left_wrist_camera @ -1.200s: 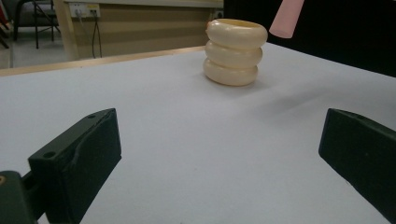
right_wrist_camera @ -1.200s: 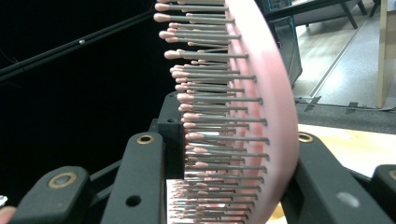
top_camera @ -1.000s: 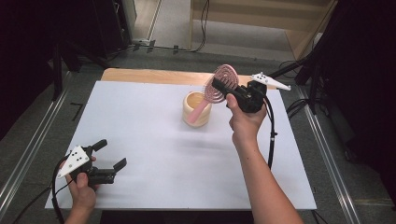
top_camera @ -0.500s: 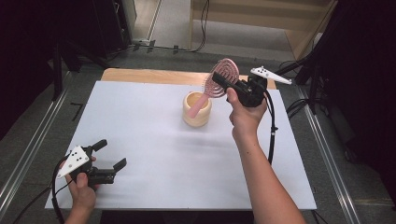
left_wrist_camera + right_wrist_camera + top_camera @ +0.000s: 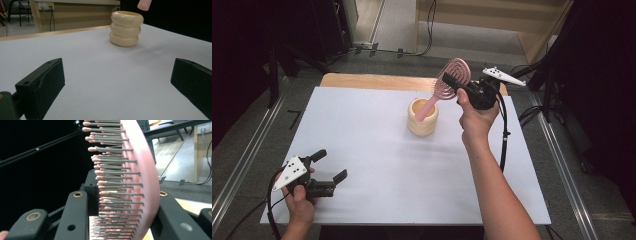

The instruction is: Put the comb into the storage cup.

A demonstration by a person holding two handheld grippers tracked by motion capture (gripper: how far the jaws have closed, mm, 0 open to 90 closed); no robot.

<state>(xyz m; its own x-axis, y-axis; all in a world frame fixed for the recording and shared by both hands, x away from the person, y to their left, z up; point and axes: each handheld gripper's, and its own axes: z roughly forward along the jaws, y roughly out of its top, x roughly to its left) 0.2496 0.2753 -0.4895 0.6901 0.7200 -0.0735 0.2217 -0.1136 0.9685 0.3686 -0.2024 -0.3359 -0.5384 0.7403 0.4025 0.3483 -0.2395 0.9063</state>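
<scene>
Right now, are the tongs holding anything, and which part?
The right tongs grip the pink hairbrush by its bristled head, its handle pointing down into the cream cup. The left tongs hold nothing.

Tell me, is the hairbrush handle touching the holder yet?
Cannot tell. In the high view the pink hairbrush handle overlaps the cream holder mouth; in the left gripper view its tip hangs above the rim.

A lab-like recording space: a white-topped table (image 5: pixel 377 150) ringed by dark curtains (image 5: pixel 242 55), floor cables (image 5: pixel 428 30) and metal rails (image 5: pixel 242 165).
</scene>
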